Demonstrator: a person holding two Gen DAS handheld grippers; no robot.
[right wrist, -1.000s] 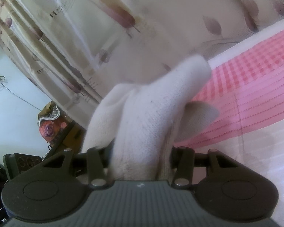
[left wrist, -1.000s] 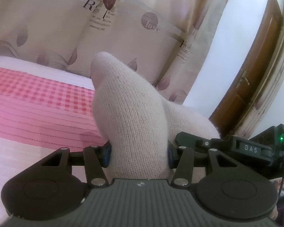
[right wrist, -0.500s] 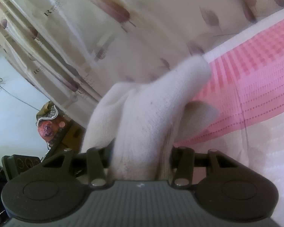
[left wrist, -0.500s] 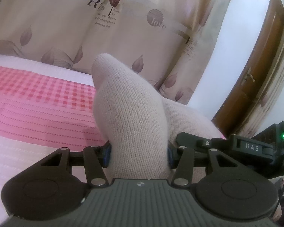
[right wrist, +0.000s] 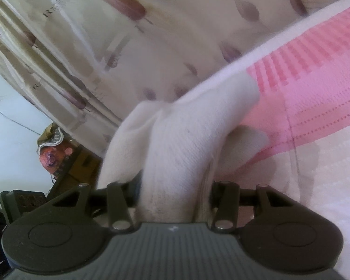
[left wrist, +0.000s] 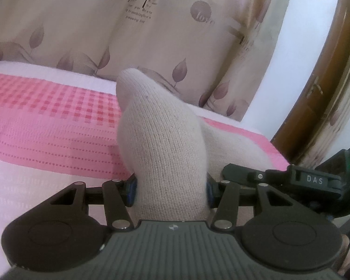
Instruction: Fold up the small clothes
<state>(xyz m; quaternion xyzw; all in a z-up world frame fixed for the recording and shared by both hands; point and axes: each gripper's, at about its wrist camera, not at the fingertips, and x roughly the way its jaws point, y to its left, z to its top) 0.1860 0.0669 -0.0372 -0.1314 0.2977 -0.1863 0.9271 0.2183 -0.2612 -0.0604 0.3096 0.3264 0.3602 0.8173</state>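
Cream knitted sock [left wrist: 165,149] fills both views: my left gripper [left wrist: 171,189] is clenched on one end and my right gripper [right wrist: 173,191] is clenched on the other, with the sock lifted above the pink checked bedspread [left wrist: 46,121]. I judge the fold not yet made; the ends need bringing together and laying down. On the curtain [left wrist: 133,23] I read "R" and "love"; the right gripper's body [left wrist: 315,179] is marked "DAS".
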